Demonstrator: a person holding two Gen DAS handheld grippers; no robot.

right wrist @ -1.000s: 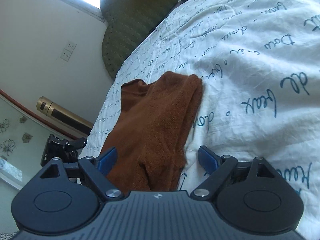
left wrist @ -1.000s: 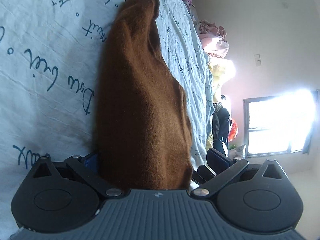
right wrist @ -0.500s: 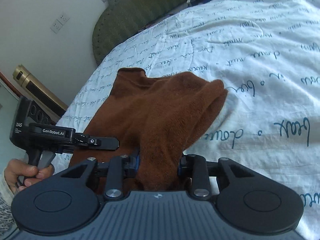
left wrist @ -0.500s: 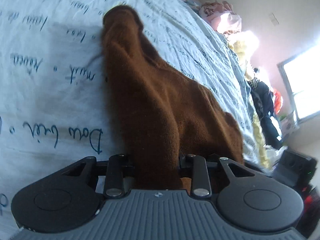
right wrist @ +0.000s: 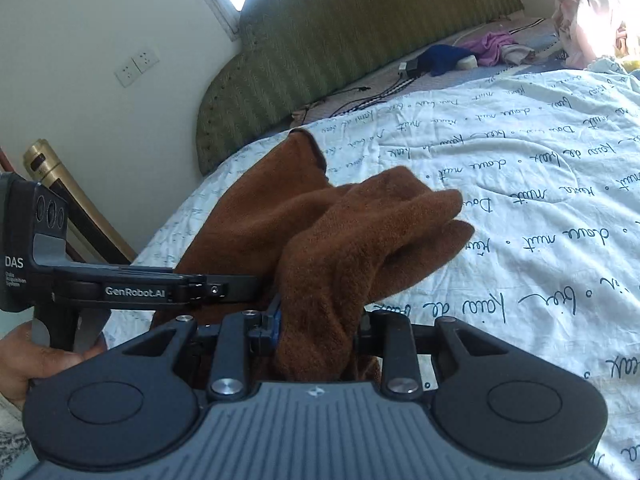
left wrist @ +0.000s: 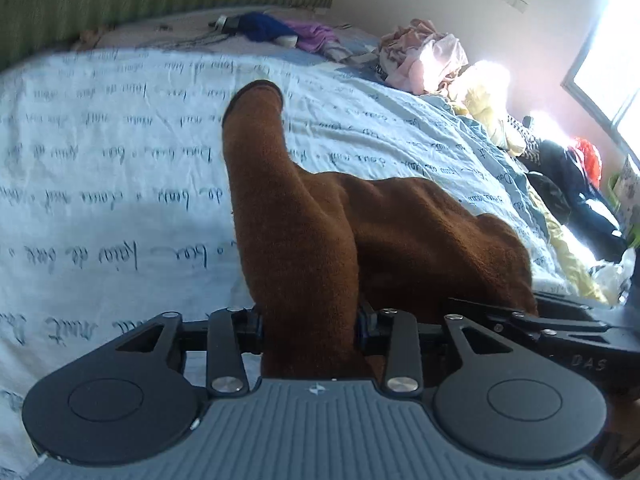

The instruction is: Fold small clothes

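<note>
Both the left gripper (left wrist: 308, 326) and right gripper (right wrist: 320, 330) have fingers pinching the near end of the fuzzy brown knitted garment (left wrist: 320, 220), its length trailing toward twelve o'clock onto the script-printed white bed sheet (left wrist: 100, 184).

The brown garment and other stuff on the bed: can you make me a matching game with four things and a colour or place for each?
Things:
1. brown garment
2. headboard
3. bedsheet
4. pink clothes pile

Clues:
A. green, with ribbed stripes
B. white with blue handwriting
C. pinched in both tongs
D. heaped at the far edge of the bed, near the window

Pairs: 1-C, 2-A, 3-B, 4-D

The left tongs and the right tongs each squeeze a bunch of the brown cloth.
</note>
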